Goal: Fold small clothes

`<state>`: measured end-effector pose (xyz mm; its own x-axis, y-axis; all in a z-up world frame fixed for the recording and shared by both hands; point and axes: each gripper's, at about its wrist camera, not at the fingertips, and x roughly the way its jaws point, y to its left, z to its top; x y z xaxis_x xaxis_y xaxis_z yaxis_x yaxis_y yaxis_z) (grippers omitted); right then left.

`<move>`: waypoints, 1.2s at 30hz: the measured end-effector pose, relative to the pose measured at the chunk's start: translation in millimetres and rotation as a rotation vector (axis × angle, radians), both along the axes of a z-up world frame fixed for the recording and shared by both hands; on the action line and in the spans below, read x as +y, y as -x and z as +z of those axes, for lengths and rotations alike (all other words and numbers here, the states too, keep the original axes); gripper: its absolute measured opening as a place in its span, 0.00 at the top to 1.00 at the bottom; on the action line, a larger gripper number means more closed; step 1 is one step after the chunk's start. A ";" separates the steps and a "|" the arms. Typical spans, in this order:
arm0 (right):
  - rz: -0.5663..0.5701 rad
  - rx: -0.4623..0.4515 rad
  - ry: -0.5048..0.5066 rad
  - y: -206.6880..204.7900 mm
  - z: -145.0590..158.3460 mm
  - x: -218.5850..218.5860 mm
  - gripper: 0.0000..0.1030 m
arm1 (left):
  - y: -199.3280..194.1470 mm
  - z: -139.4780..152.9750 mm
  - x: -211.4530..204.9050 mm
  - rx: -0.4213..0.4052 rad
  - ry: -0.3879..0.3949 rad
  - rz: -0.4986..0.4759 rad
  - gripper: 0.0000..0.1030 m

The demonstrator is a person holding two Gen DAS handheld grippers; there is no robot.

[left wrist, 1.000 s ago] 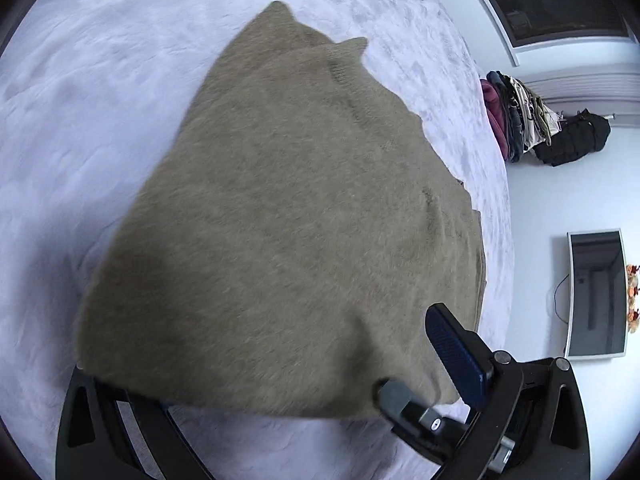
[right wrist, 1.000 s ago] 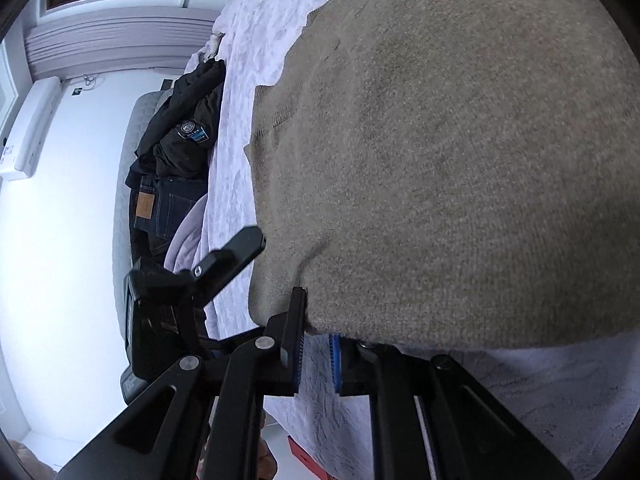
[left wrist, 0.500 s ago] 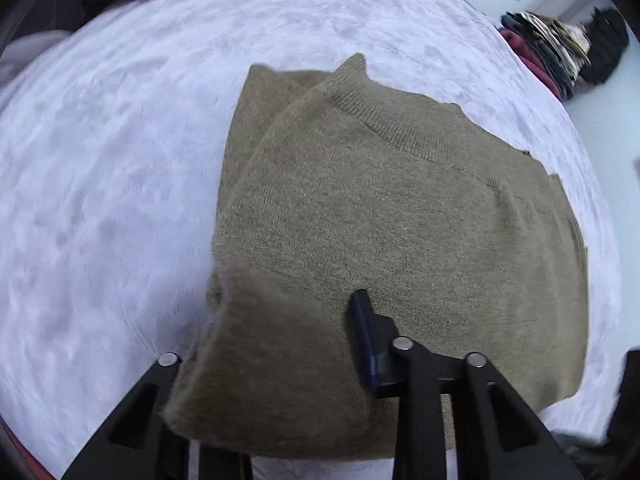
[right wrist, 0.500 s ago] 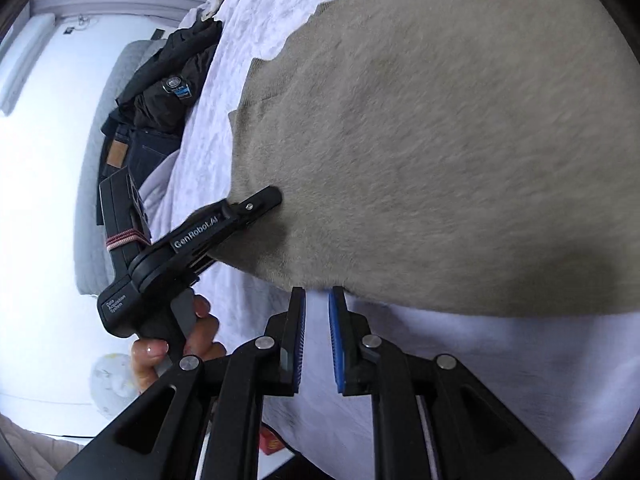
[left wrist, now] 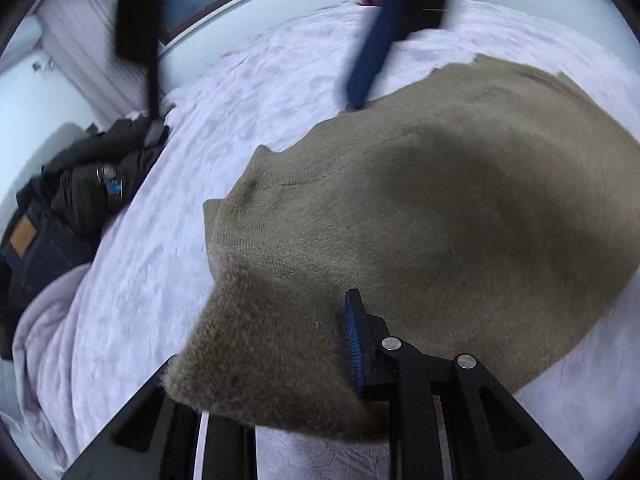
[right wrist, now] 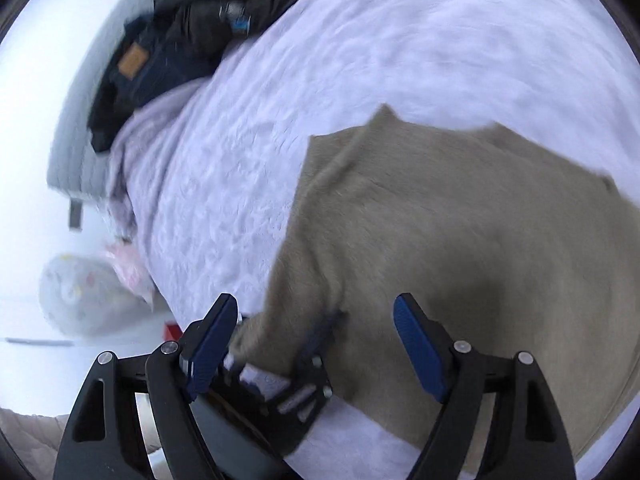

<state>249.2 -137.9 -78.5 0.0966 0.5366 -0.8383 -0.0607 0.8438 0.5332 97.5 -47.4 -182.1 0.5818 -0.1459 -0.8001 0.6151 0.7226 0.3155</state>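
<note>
Left gripper (left wrist: 280, 364), angled down, closing, pinches lifted sweater (left wrist: 460, 208) corner; right gripper (right wrist: 316, 344), closed earlier, opening, empty above bed (right wrist: 400, 40).

Olive-brown knit sweater (left wrist: 460, 216), fuzzy, folded into a broad flat shape, lying on the pale lilac bed cover (left wrist: 248, 92), ribbed collar pointing toward the far side. Its near-left corner is lifted off the cover and bunched up; the rest lies flat near the bed's near edge.
</note>
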 end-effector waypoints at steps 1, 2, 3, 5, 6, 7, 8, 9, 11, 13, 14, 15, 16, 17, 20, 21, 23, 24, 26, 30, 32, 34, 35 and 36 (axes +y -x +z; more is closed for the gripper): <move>0.058 0.039 0.036 -13.8 -4.7 15.1 0.19 | 2.1 -1.1 -0.2 -0.011 -0.006 -0.011 0.76; 0.112 0.086 0.063 -26.5 -12.2 31.6 0.19 | 3.0 -1.4 0.9 -0.018 -0.009 -0.015 0.76; 0.151 0.125 0.093 -37.2 -19.2 46.1 0.19 | 3.2 -1.8 1.4 -0.023 -0.008 -0.018 0.76; 0.238 0.172 0.168 -53.0 -34.1 73.9 0.18 | 2.0 -3.1 1.7 -0.019 0.001 -0.010 0.76; 0.282 0.191 0.217 -57.4 -41.5 86.5 0.18 | 0.4 -3.5 2.7 -0.015 0.007 -0.005 0.76; 0.323 0.205 0.268 -60.0 -49.7 98.3 0.18 | -0.8 -4.1 3.7 -0.015 0.009 0.001 0.76; 0.354 0.213 0.306 -61.6 -55.9 108.0 0.18 | -1.5 -4.6 4.2 -0.016 0.010 0.006 0.76; 0.383 0.218 0.339 -63.3 -61.3 117.8 0.18 | -1.3 -5.3 4.9 -0.015 0.013 0.010 0.76; 0.438 0.239 0.383 -63.6 -73.2 134.5 0.18 | -2.0 -4.6 6.6 -0.013 0.025 0.022 0.76; 0.485 0.265 0.445 -64.3 -85.5 148.7 0.18 | -4.0 -3.2 7.1 -0.008 0.032 0.035 0.76; 0.507 0.273 0.485 -64.3 -91.8 153.6 0.18 | -0.4 -3.8 6.7 -0.005 0.034 0.038 0.76; 0.521 0.280 0.518 -64.7 -96.7 158.2 0.18 | -1.1 -3.9 7.2 -0.003 0.034 0.043 0.76; 0.531 0.283 0.546 -64.5 -101.4 159.8 0.18 | -1.4 -4.3 7.7 -0.003 0.033 0.045 0.76; 0.532 0.279 0.558 -64.3 -103.5 159.5 0.20 | -0.7 -4.6 7.9 -0.006 0.030 0.045 0.76; 0.513 0.241 0.564 -61.8 -98.8 146.0 0.87 | 2.5 -2.3 8.7 -0.003 0.043 0.036 0.76; 0.476 0.233 0.535 -61.4 -93.4 134.3 0.87 | 3.3 0.3 9.7 -0.001 0.057 0.035 0.76; 0.406 0.208 0.430 -58.4 -79.7 111.6 0.87 | 3.6 8.1 10.7 0.003 0.084 0.037 0.76; 0.374 0.183 0.380 -54.6 -71.1 99.6 0.87 | 3.7 13.4 10.9 0.009 0.106 0.039 0.76; 0.308 0.137 0.302 -44.7 -55.1 74.8 0.88 | 2.3 29.6 12.1 0.040 0.176 0.050 0.76; 0.182 0.038 0.136 -21.1 -20.2 25.9 0.88 | 4.8 65.0 2.5 0.039 0.251 0.033 0.76; 0.112 -0.013 0.044 -5.8 -2.3 -3.8 0.88 | 10.8 83.9 -10.7 0.021 0.272 -0.002 0.76; 0.057 -0.072 -0.025 7.3 14.2 -36.3 0.88 | 18.8 101.2 -29.1 0.002 0.289 -0.046 0.76; 0.033 -0.102 -0.046 14.2 21.6 -50.3 0.87 | 23.5 108.9 -40.4 -0.007 0.298 -0.072 0.76; 0.008 -0.134 -0.064 23.9 28.3 -62.9 0.87 | 29.1 114.6 -45.2 -0.016 0.304 -0.087 0.76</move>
<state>225.2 -200.8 -50.2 0.2012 0.5894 -0.7824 -0.1414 0.8078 0.5723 68.4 -92.6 -67.5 0.5685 -0.4273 -0.7030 0.6758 0.7299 0.1028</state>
